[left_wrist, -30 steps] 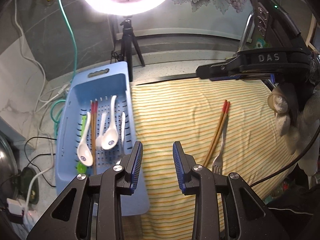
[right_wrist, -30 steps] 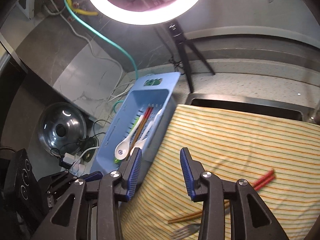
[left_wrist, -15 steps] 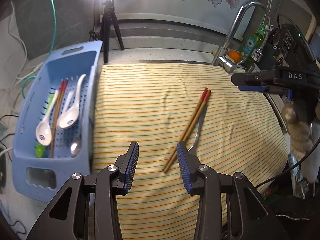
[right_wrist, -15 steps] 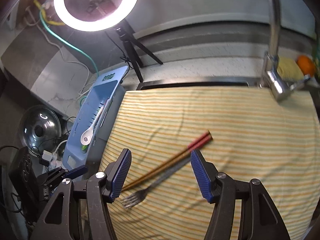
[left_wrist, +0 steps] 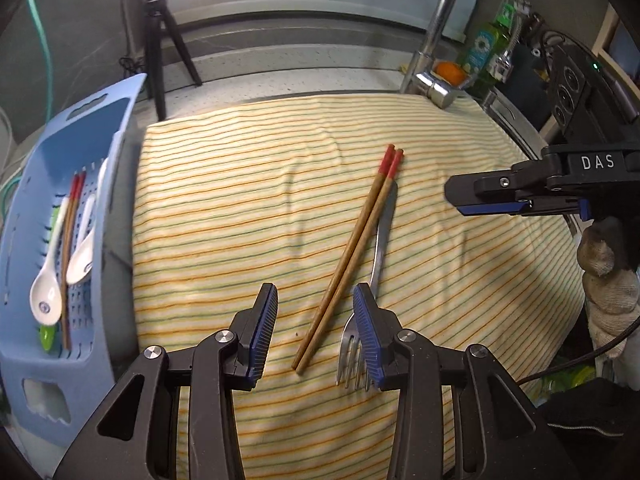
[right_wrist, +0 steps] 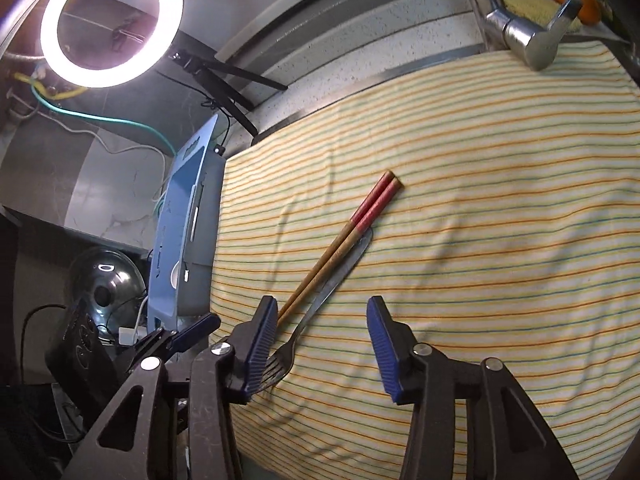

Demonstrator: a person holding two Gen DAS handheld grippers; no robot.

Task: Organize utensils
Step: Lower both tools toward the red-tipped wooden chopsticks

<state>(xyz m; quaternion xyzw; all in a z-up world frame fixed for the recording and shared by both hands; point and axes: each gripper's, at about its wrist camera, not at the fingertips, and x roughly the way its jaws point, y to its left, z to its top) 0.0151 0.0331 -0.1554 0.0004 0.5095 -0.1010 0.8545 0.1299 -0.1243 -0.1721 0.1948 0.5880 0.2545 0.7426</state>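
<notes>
A pair of wooden chopsticks (left_wrist: 360,232) with red ends lies slantwise on the striped cloth (left_wrist: 240,200), with a metal fork (left_wrist: 380,240) right beside it. My left gripper (left_wrist: 315,300) hovers open above their near ends, the chopstick tips showing between its jaws. My right gripper (right_wrist: 322,320) hangs over the fork (right_wrist: 332,280) and chopsticks (right_wrist: 348,236); its jaws are closing, the fork's neck lies between them and the pads touch nothing. The blue basket (left_wrist: 60,400) at the left holds white spoons (left_wrist: 46,304) and another pair of chopsticks.
A chrome faucet (left_wrist: 436,40) and an orange (left_wrist: 450,70) stand behind the cloth at the right. A ring light (right_wrist: 112,20) on a tripod (left_wrist: 160,40) stands behind the basket. A steel pot lid (right_wrist: 106,284) and cables lie left of the basket.
Both grippers swung away from the basket and came down over the chopsticks and fork. The right jaws widened, then narrowed again. The left jaws opened a little.
</notes>
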